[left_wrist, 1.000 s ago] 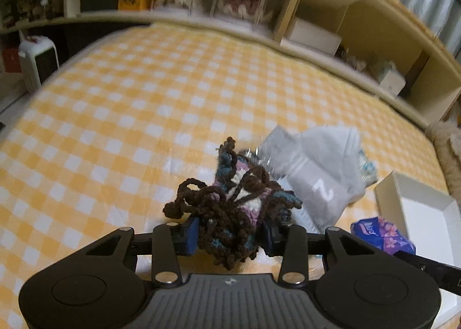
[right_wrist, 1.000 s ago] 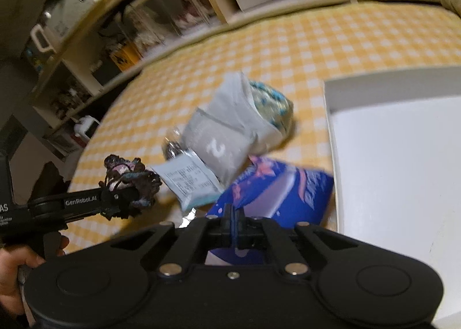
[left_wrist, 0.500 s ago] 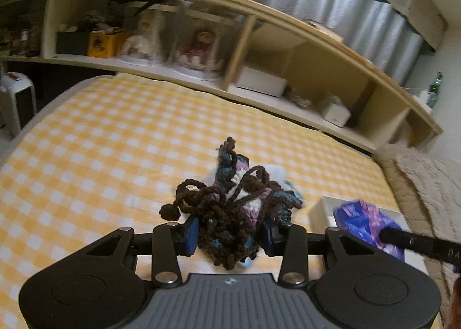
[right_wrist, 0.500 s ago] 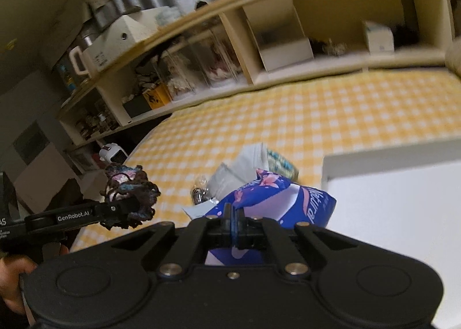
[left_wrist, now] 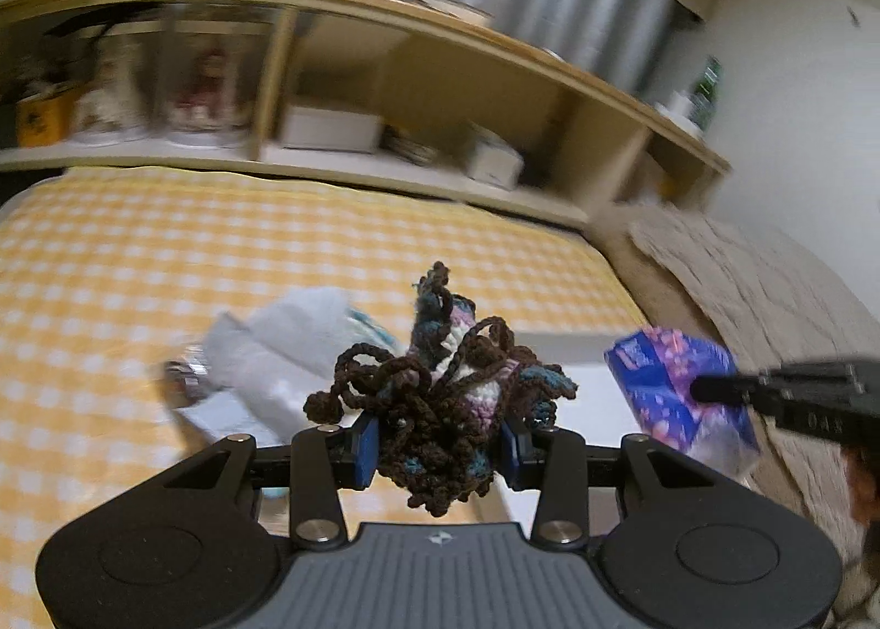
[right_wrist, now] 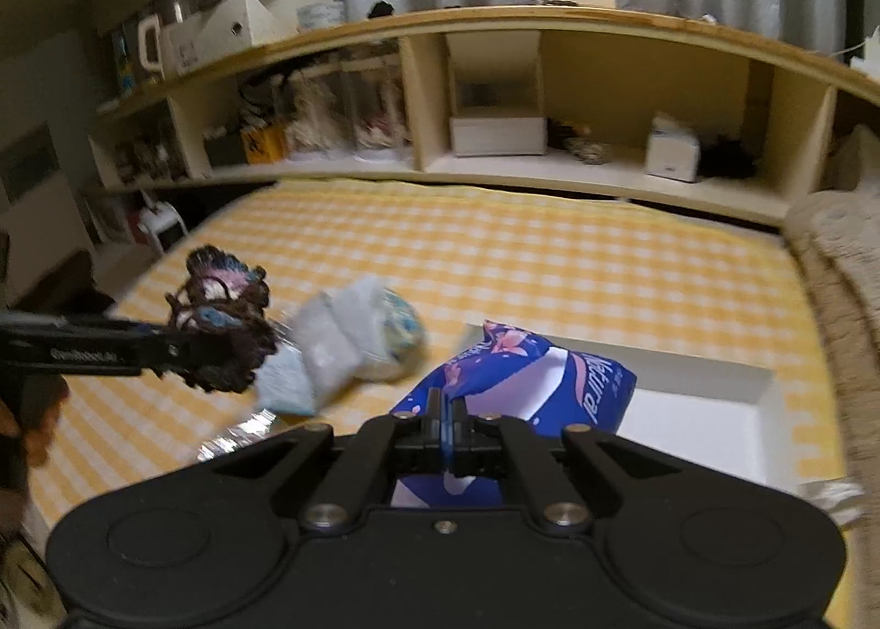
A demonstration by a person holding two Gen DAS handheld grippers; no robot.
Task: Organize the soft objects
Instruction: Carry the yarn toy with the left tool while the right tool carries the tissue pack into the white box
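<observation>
My left gripper (left_wrist: 440, 450) is shut on a brown, blue and pink crocheted yarn bundle (left_wrist: 440, 398) and holds it in the air above the bed; it also shows in the right wrist view (right_wrist: 220, 321). My right gripper (right_wrist: 446, 428) is shut on a blue and purple soft packet (right_wrist: 528, 381), lifted above the near edge of a white open box (right_wrist: 698, 409). The packet also shows at the right of the left wrist view (left_wrist: 671, 387). A grey plastic bag (left_wrist: 286, 348) with a patterned item inside lies on the yellow checked bedspread (left_wrist: 165, 266).
A wooden shelf unit (right_wrist: 495, 95) with boxes and jars runs along the far side of the bed. A beige blanket (left_wrist: 770, 288) lies to the right. A small shiny wrapper (right_wrist: 236, 436) lies near the bag. A white heater (right_wrist: 159, 224) stands at the far left.
Both grippers have risen and swung to the right with their loads. The blue packet now hangs above the white box, and the yarn bundle is higher above the bed.
</observation>
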